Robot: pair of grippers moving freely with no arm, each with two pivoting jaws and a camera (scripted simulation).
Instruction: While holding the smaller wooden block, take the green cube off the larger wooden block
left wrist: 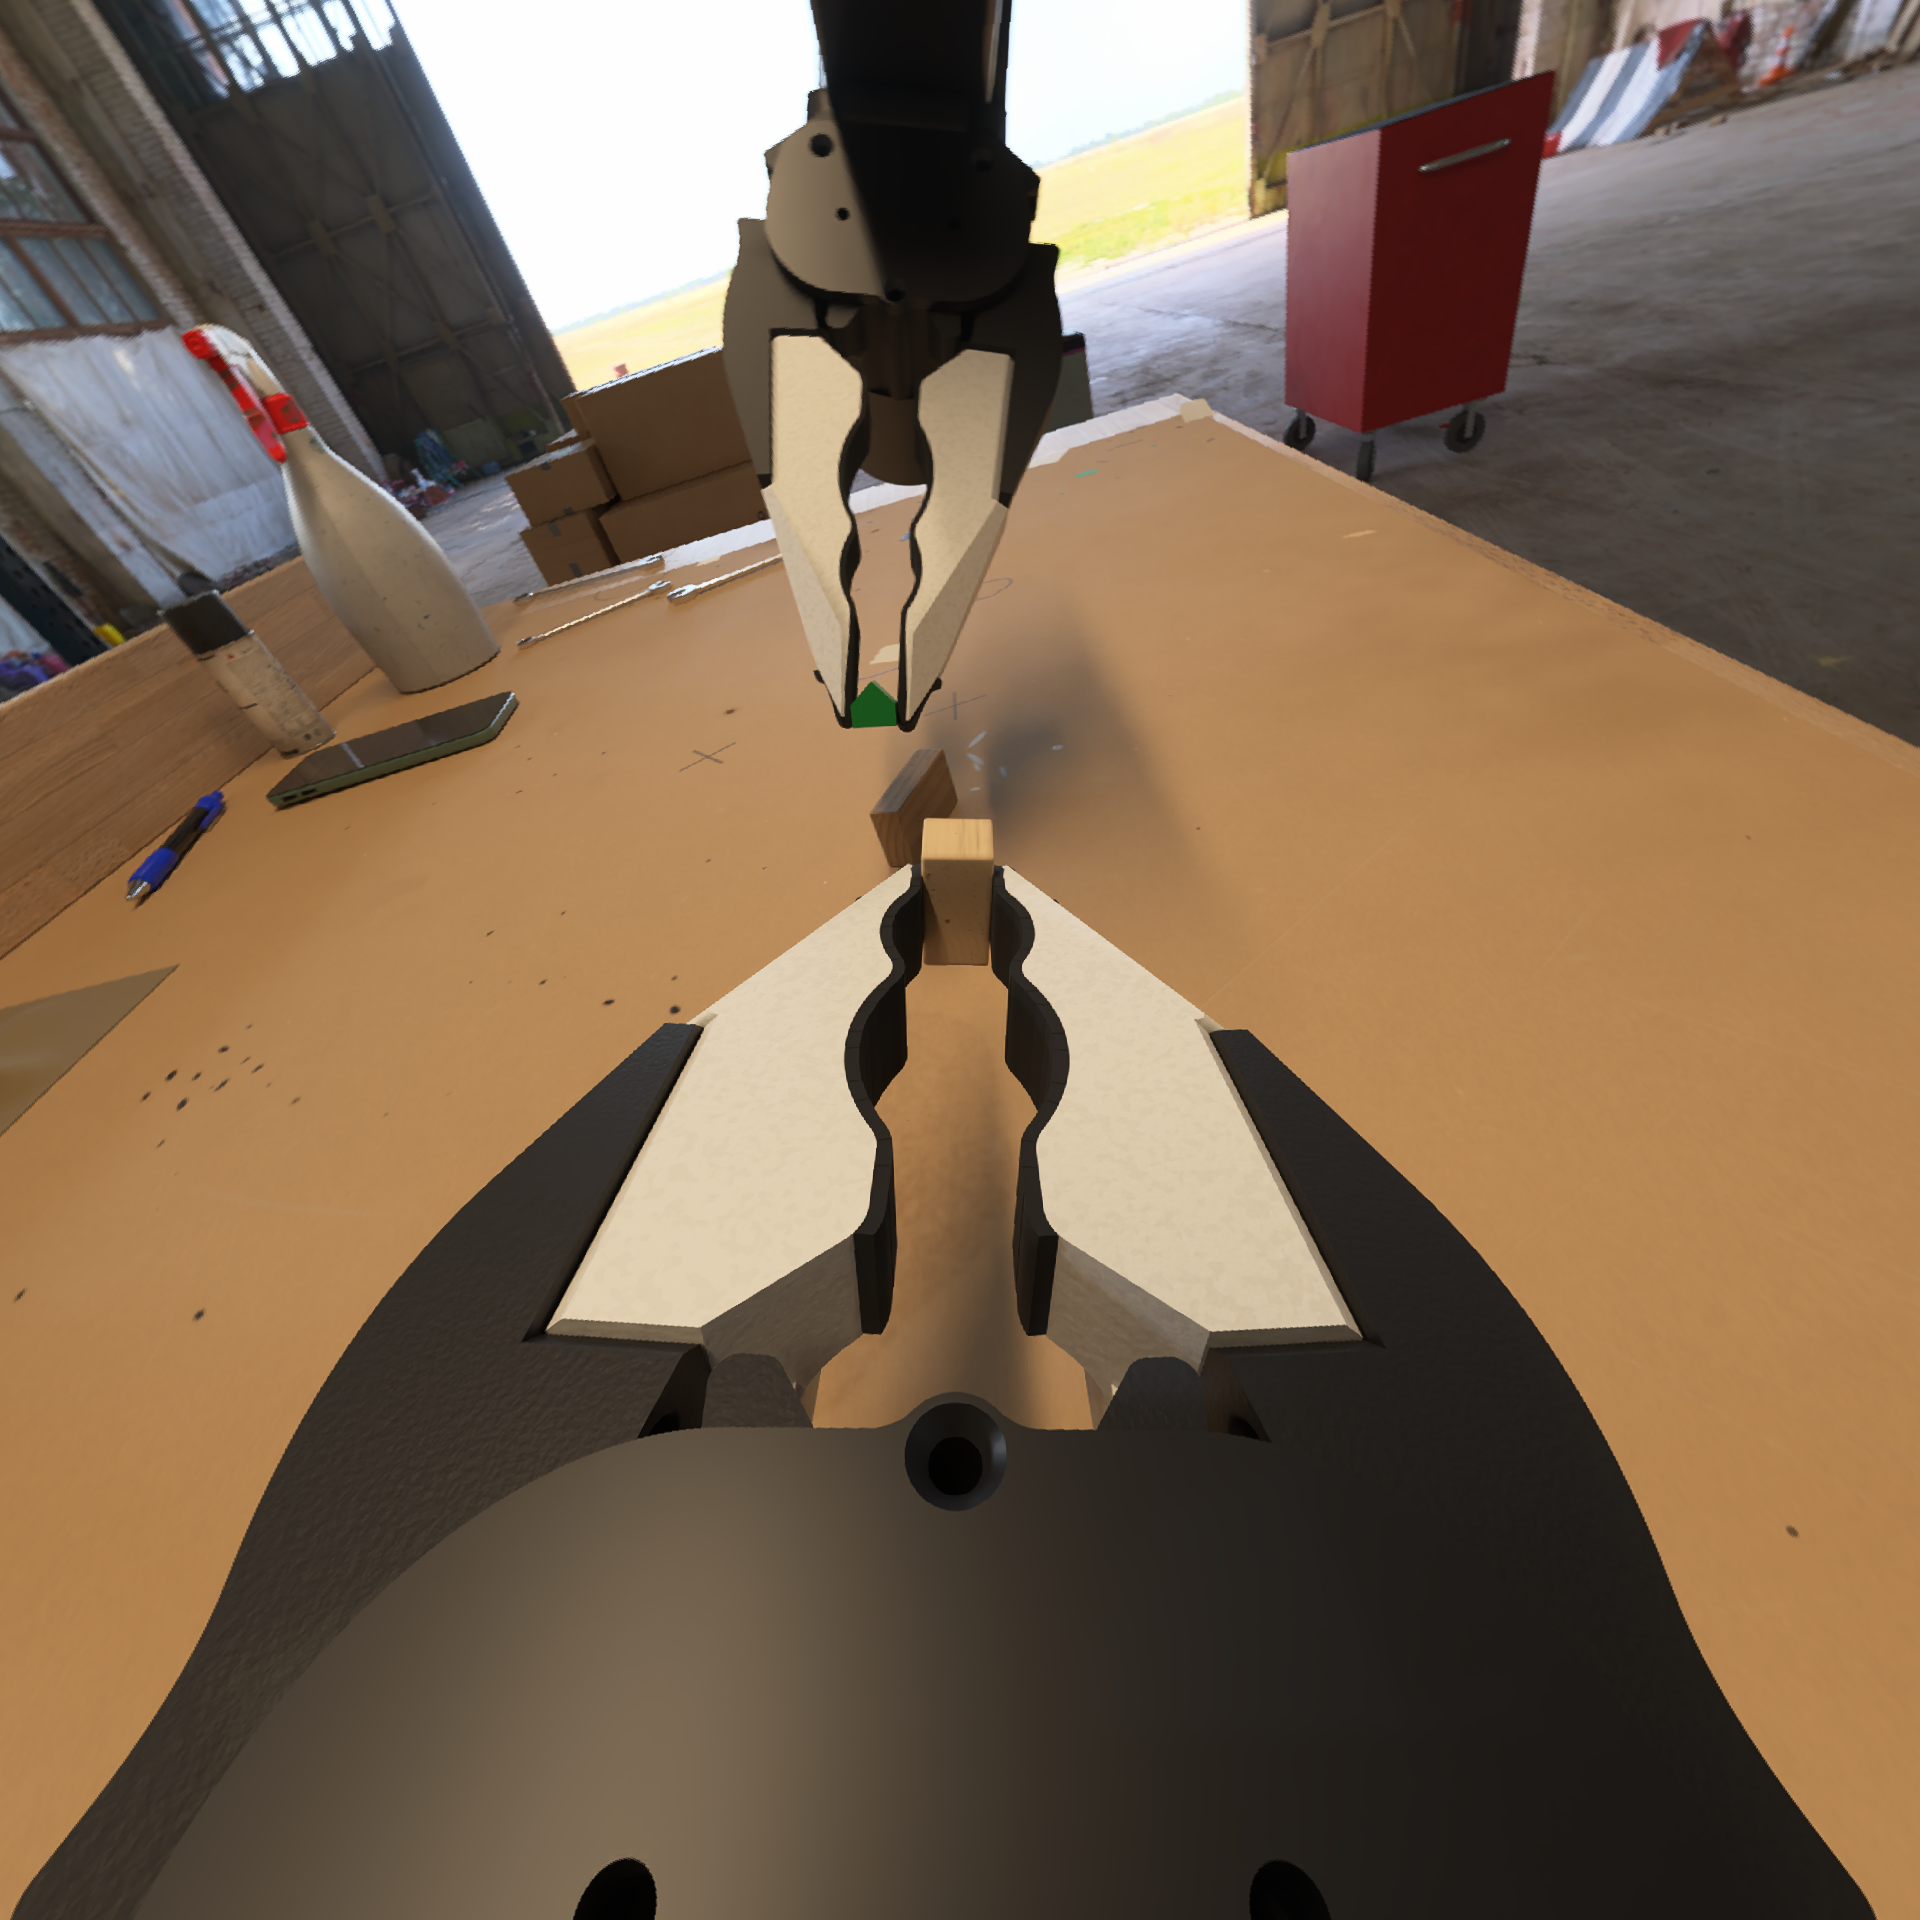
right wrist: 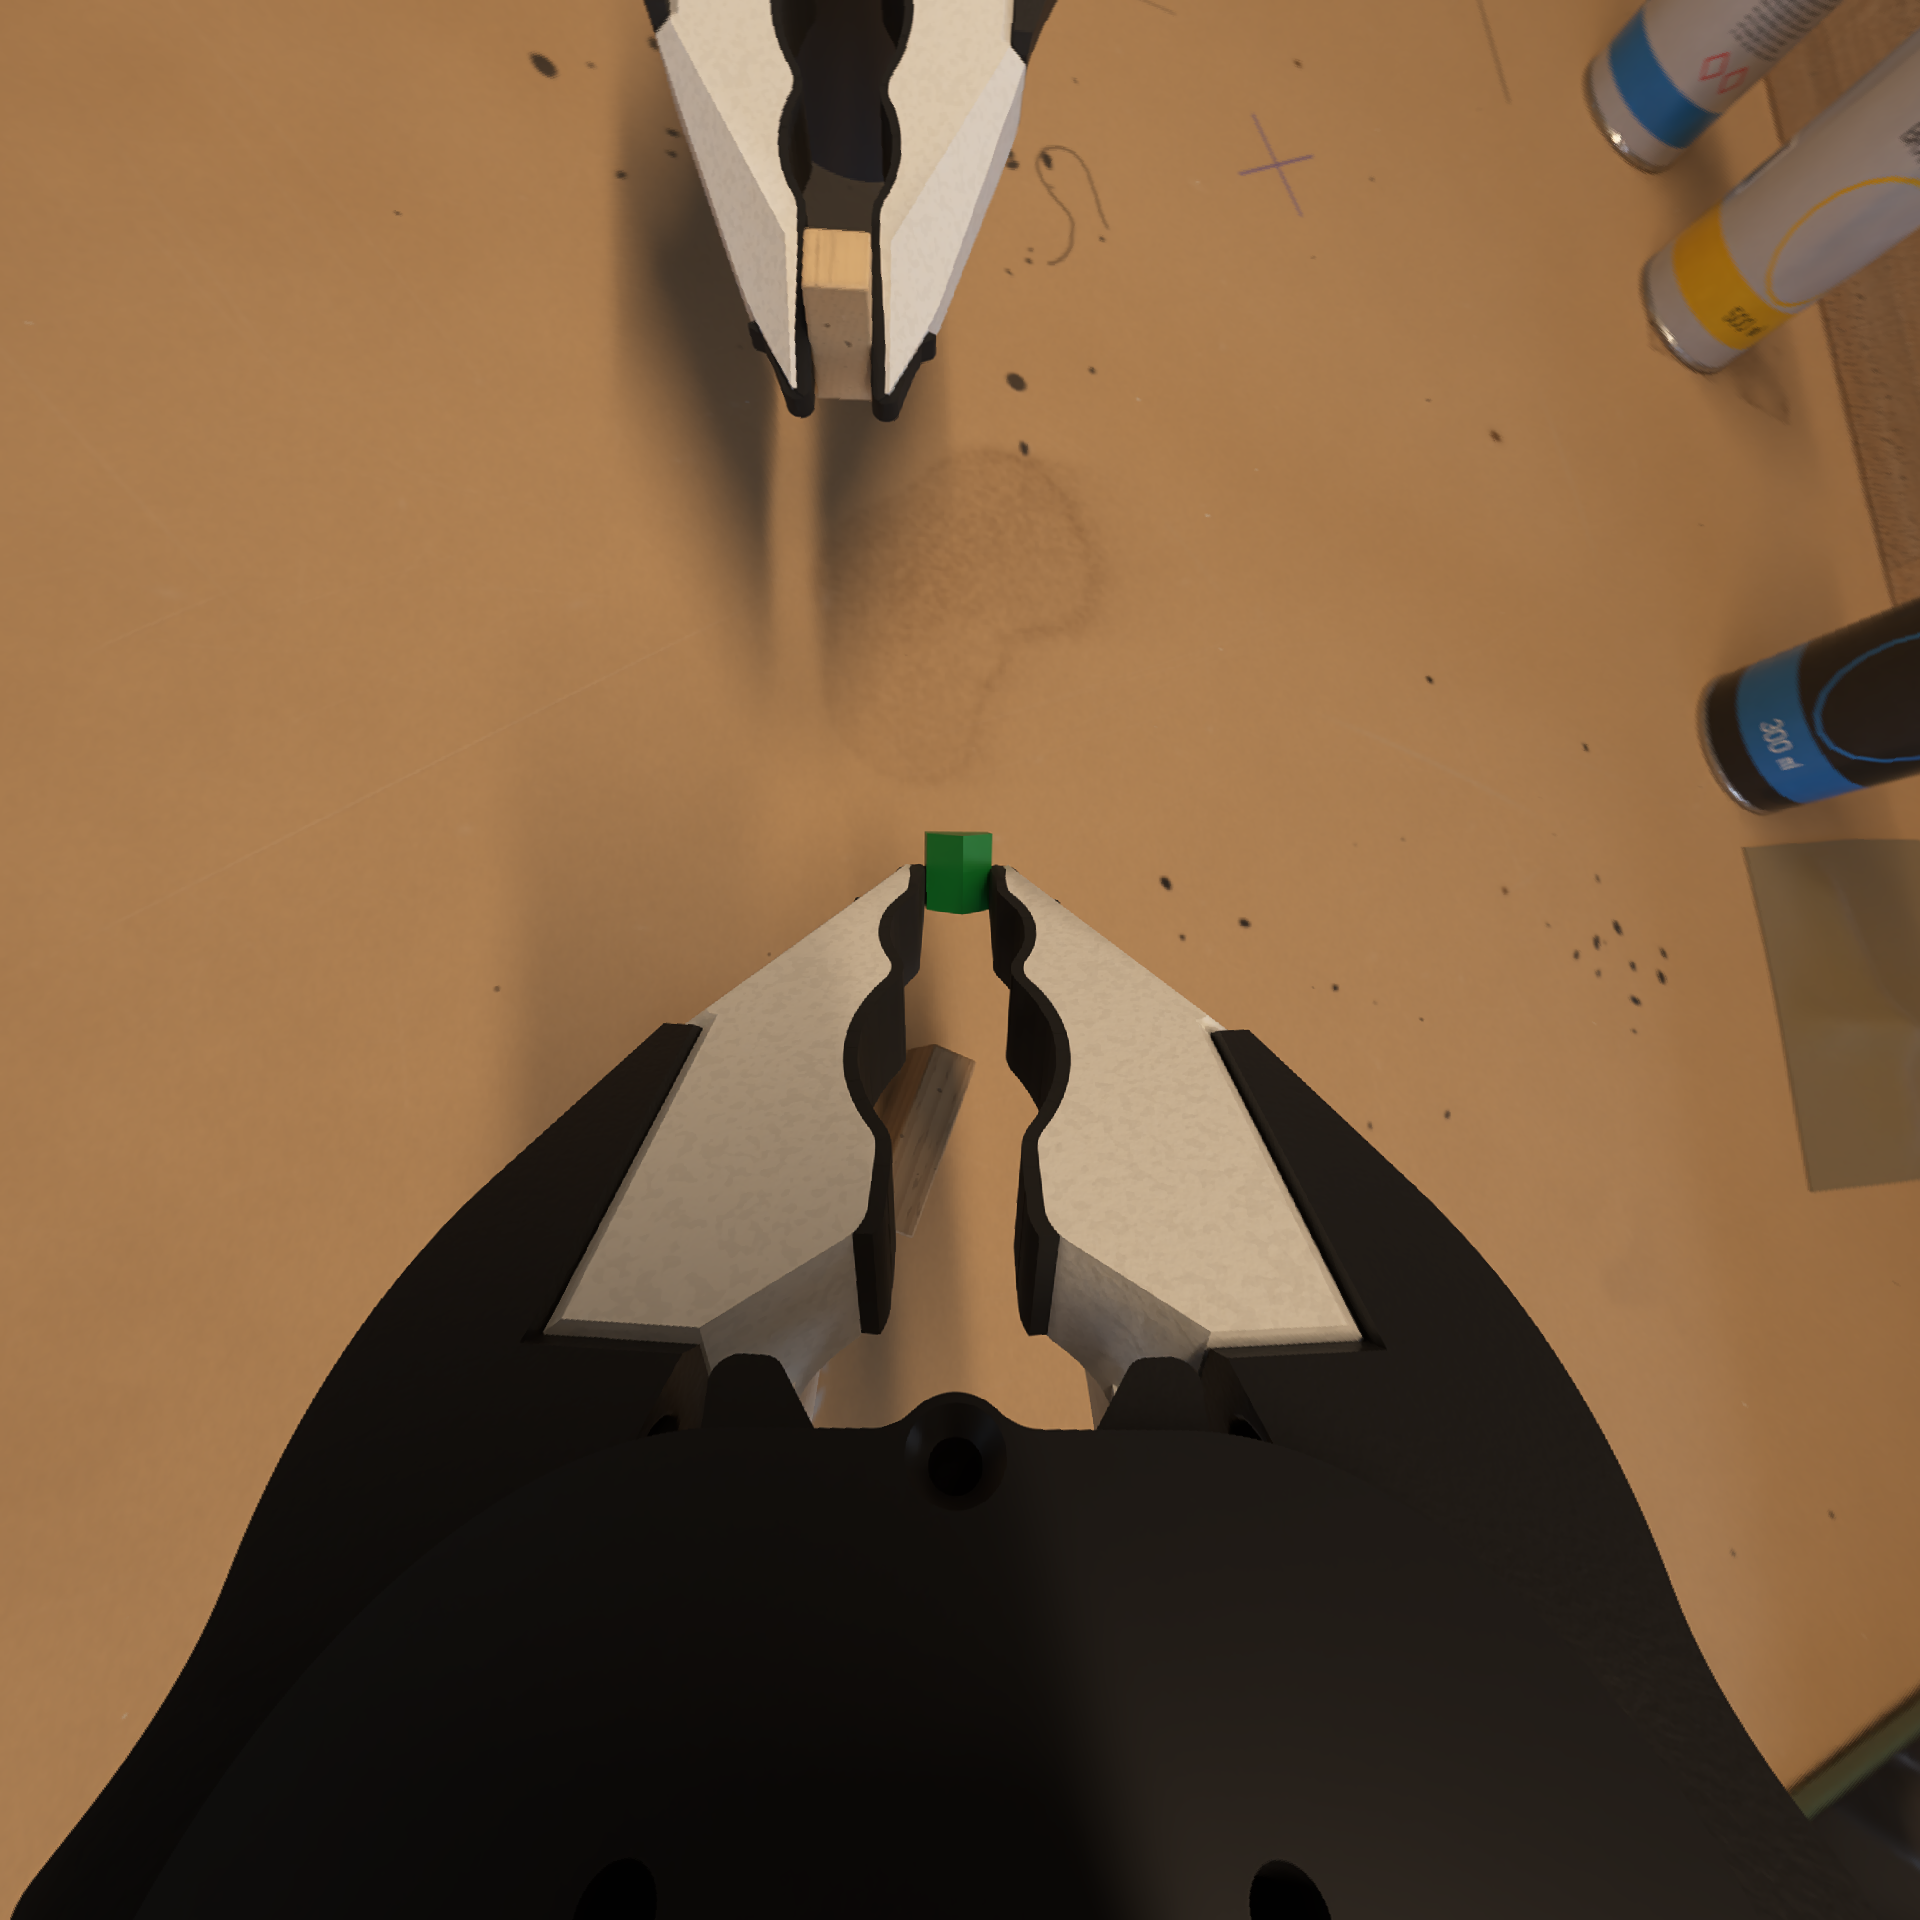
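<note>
My left gripper [left wrist: 956, 883] is shut on the smaller, pale wooden block [left wrist: 956, 891] and holds it above the table. In the right wrist view the left gripper [right wrist: 840, 400] shows at the top with that block [right wrist: 837, 312] between its tips. My right gripper [right wrist: 956, 883] is shut on the green cube [right wrist: 957, 871], lifted above the table. In the left wrist view the right gripper [left wrist: 875, 717] points down with the cube [left wrist: 873, 708] at its tips. The larger, darker wooden block [left wrist: 914, 805] lies on the table below the cube; it shows between my right fingers [right wrist: 920, 1132].
A brown table top [left wrist: 1351, 831] with dark specks. At the left stand a white bottle [left wrist: 374, 561], a spray can [left wrist: 249, 675], a phone [left wrist: 395, 748] and a blue pen [left wrist: 175, 844]. Several spray cans [right wrist: 1766, 249] lie at the right. A red cabinet [left wrist: 1403, 260] stands beyond the table.
</note>
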